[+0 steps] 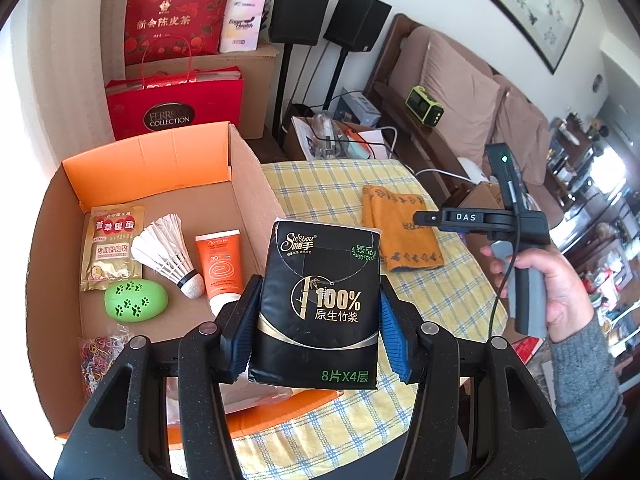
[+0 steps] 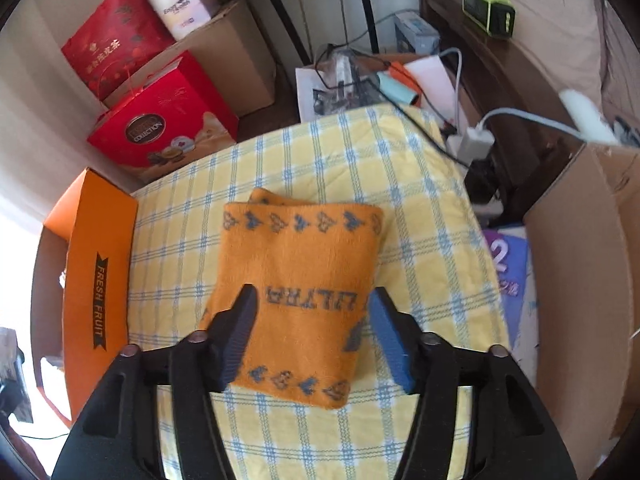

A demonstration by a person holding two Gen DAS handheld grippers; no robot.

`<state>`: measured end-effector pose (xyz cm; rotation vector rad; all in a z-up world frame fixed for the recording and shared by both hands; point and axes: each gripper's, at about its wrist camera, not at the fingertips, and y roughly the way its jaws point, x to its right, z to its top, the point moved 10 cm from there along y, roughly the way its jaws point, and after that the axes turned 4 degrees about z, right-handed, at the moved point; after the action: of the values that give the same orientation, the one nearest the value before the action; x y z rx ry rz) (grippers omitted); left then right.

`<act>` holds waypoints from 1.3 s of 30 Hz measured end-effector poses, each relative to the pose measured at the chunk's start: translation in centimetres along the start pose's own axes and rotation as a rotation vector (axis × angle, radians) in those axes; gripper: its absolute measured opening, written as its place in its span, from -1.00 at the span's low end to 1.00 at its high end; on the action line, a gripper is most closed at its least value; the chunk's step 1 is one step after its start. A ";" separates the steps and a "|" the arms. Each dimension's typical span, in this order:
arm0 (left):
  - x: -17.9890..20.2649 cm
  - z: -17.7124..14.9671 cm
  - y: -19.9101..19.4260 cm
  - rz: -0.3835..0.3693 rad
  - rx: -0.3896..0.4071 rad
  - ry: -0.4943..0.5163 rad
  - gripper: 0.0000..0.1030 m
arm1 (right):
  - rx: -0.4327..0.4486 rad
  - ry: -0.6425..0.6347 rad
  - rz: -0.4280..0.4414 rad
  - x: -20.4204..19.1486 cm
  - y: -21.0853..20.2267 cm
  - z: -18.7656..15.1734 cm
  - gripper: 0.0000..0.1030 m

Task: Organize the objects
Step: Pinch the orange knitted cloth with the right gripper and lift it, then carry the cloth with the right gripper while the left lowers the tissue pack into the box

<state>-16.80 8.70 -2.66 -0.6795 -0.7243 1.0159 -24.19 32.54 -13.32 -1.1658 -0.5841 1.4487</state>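
Left wrist view: left tongs (image 1: 318, 332) clamp a glossy black tissue pack (image 1: 320, 300); right tongs (image 2: 310, 334) gape above a fuzzy orange towel (image 2: 298, 280) on the checked table (image 2: 420, 200).

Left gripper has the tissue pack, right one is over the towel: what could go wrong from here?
The black tissue pack, clamped in the left gripper above the cardboard box edge, may land on the sunscreen tube or shuttlecock. The right gripper, open over the folded orange towel, might catch only its top layer.

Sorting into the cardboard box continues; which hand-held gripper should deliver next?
Left hand-held gripper: shut on the black tissue pack beside the open cardboard box. The right one is open over the orange towel.
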 end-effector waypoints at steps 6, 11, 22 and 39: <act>0.2 -0.4 0.2 -0.001 -0.010 0.006 -0.01 | -0.026 0.035 0.026 -0.4 1.8 -0.3 0.58; -0.3 -0.4 0.2 0.002 -0.008 -0.005 -0.01 | -0.006 0.029 0.023 -1.9 2.4 0.0 0.73; -0.9 -0.5 0.3 0.015 -0.009 -0.009 -0.01 | 0.003 0.051 -0.205 -2.8 5.0 0.9 0.91; -1.6 -0.5 -0.2 0.014 -0.003 -0.020 -0.01 | 0.035 -0.195 -0.236 -3.2 3.5 0.5 -0.41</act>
<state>-16.82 7.03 -3.12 -0.6785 -0.7397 1.0354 -26.62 28.78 -15.07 -0.9007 -0.8008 1.3709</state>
